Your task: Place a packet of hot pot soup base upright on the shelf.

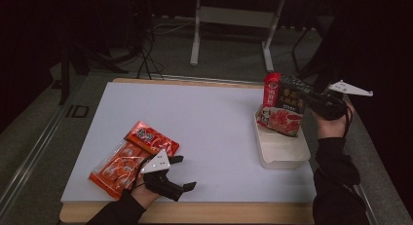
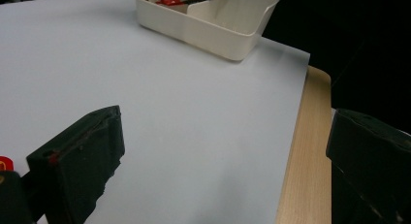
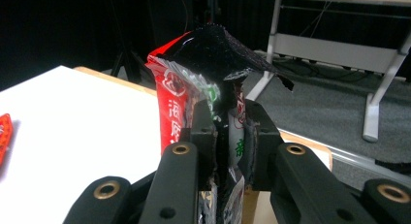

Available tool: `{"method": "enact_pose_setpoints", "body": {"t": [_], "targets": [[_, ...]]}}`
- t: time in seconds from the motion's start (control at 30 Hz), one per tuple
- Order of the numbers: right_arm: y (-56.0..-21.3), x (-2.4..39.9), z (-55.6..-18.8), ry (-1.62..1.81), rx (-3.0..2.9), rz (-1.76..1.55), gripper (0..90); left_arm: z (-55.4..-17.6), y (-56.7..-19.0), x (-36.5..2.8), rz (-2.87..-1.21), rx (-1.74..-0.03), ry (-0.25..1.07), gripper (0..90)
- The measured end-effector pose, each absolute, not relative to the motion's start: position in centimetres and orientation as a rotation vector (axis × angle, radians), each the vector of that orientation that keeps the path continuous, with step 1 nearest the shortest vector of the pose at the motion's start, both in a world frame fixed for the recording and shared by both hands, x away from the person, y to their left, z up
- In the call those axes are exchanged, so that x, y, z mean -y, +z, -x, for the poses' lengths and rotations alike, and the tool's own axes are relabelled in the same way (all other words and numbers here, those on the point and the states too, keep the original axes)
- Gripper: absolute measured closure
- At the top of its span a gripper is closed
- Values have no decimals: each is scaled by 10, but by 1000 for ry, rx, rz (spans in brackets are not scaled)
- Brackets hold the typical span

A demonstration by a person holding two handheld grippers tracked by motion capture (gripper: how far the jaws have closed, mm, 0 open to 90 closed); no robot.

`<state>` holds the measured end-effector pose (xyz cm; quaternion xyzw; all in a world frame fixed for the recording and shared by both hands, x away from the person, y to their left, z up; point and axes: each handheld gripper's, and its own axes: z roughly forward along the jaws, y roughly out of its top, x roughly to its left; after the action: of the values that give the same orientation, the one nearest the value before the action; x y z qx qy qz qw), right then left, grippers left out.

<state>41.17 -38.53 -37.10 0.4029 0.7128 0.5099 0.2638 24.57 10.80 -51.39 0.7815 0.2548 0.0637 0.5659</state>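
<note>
**Dark packet held over the bin, red packet waiting**

A dark packet (image 1: 285,108) with a red side panel is pinched at its edge by the right claw (image 1: 311,102), whose jaws are pressed onto the foil, as is plain in the right gripper view (image 3: 213,88). The packet is held upright, its lower end at or just inside the far end of the white bin (image 1: 282,149) at the right of the desk (image 1: 214,122); whether it touches the bin floor cannot be told. In the left gripper view a printed packet end is seen in the bin's far compartment (image 2: 208,20), while the near compartment is bare.

The left claw (image 1: 178,174) is spread wide and holds nothing. It rests low over the desk near its front edge, just beside a red packet (image 1: 134,157) that lies flat at the left.

The step in hand is judged to be the placing of the dark packet into the bin. For the next move, the packet would need to be lowered until it is borne by the bin, then let go by a parting of the right jaws, with care that it is not tipped out over the rim. After that, the red packet is likely to be taken up; as it lies flat, an edge would have to be caught by the left claw.
</note>
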Motion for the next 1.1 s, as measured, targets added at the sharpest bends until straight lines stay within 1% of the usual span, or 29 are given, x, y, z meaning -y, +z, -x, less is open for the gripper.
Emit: {"method": "enact_pose_setpoints", "body": {"t": [0.2, 0.43, 0.73, 0.8, 1.0, 1.1], "targets": [[-382, 386, -416, 1399, -1944, -1083, 777, -247, -515, -109, -1832, -610, 139, 5], [-384, 386, -415, 1452, -1965, -1067, 772, -248, -517, -110, -1840, -619, 134, 5], [-391, 373, -416, 1438, -2020, -1035, 764, -248, -517, -111, -1836, -627, 133, 5], [-399, 375, -415, 1459, -2012, -1070, 759, -248, -517, -111, -1837, -627, 135, 5], [-406, 382, -409, 1468, -2004, -1093, 756, -248, -517, -110, -1837, -629, 133, 5], [-419, 390, -407, 1485, -1998, -1132, 754, -248, -517, -110, -1840, -629, 132, 5]]}}
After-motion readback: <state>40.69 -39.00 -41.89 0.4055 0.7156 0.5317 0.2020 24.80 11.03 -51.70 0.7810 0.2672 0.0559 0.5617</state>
